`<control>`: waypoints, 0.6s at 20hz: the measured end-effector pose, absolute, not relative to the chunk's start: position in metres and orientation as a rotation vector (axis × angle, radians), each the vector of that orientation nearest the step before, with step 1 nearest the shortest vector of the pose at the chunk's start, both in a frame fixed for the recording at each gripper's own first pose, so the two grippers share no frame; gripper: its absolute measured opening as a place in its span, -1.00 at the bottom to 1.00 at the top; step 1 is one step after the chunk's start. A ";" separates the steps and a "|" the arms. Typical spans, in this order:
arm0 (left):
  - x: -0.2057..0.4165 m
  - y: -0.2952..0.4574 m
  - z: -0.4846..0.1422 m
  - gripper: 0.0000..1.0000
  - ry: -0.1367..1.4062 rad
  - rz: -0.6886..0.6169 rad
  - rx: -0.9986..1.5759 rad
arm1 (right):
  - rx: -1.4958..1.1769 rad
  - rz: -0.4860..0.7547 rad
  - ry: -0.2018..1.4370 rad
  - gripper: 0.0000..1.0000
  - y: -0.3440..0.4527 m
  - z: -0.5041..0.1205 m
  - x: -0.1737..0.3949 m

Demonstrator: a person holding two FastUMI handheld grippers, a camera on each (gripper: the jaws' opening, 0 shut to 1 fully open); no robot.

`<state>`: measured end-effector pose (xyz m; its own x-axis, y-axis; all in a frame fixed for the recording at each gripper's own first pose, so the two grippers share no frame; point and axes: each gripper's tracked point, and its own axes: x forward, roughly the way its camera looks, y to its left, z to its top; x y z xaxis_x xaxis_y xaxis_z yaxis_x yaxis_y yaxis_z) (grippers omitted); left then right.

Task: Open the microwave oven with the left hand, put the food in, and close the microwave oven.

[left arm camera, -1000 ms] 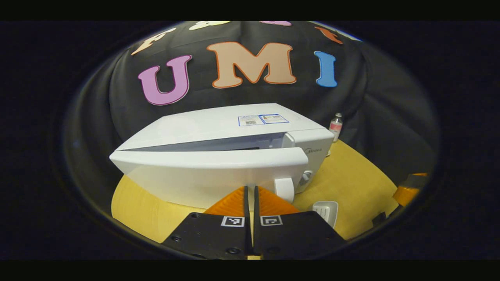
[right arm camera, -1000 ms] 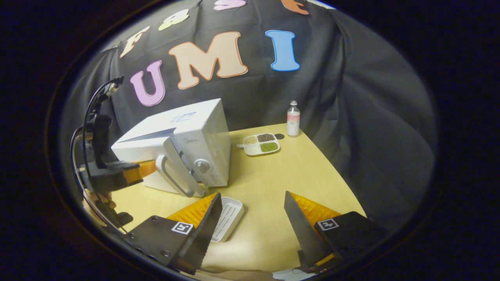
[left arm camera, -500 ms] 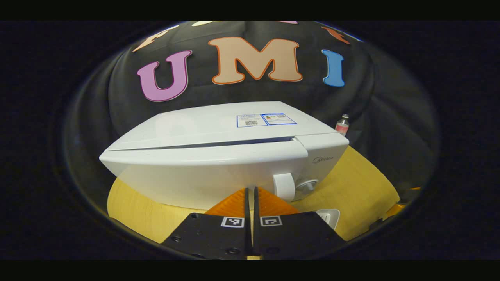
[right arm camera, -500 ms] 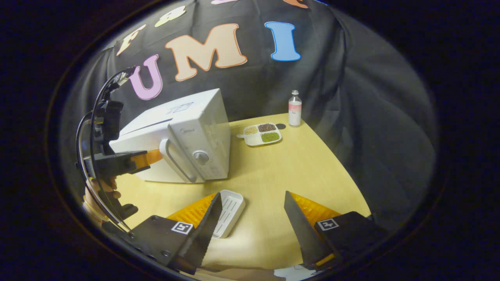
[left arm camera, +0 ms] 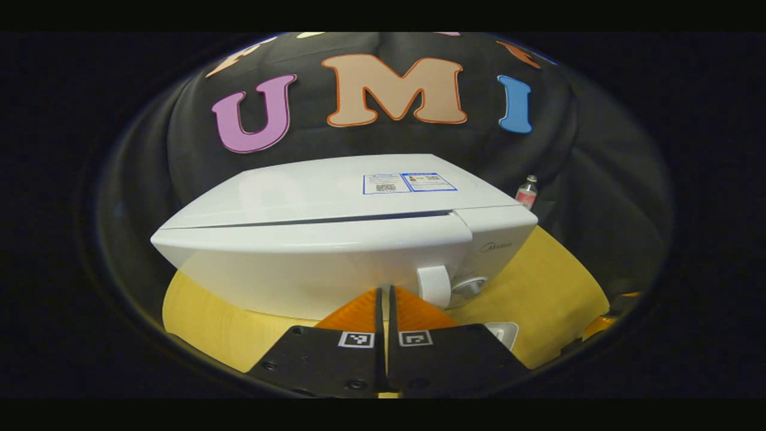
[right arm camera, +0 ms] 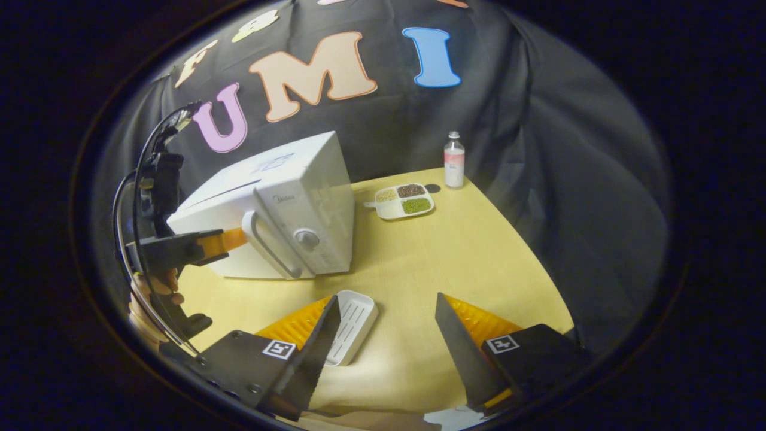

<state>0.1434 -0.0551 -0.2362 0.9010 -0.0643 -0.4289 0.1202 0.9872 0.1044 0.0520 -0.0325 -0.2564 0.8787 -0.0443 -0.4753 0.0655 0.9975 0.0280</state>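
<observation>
The white microwave (left arm camera: 335, 203) stands on the yellow table, its door lying against the body with only a thin seam along the top. My left gripper (left arm camera: 385, 291) is shut with nothing between its fingers, and its tips press on the door front just left of the handle (left arm camera: 434, 286). In the right gripper view the left gripper (right arm camera: 230, 239) touches the microwave (right arm camera: 299, 185) beside the handle (right arm camera: 266, 245), with a hand below it. My right gripper (right arm camera: 386, 299) hangs open and holds nothing, over the table in front of the microwave.
A divided plate of grains and beans (right arm camera: 402, 202) lies right of the microwave, with a small bottle (right arm camera: 453, 160) behind it. A white ridged tray (right arm camera: 353, 323) lies by my right gripper's left finger. The table (right arm camera: 455, 257) is bare on the right.
The microwave door swung from clearly ajar to lying against the body, with my shut left gripper following it in. The right gripper stayed open and barely moved.
</observation>
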 end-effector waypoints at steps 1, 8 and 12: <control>0.144 -0.055 -0.236 -0.99 0.434 -0.094 0.118 | 0.047 -0.058 0.495 0.97 -0.034 -0.257 0.051; 0.153 -0.058 -0.237 -0.98 0.416 -0.098 0.111 | 0.043 -0.069 0.474 0.98 -0.037 -0.250 0.042; 0.149 -0.055 -0.237 -0.99 0.427 -0.107 0.131 | 0.030 -0.077 0.455 0.98 -0.038 -0.246 0.036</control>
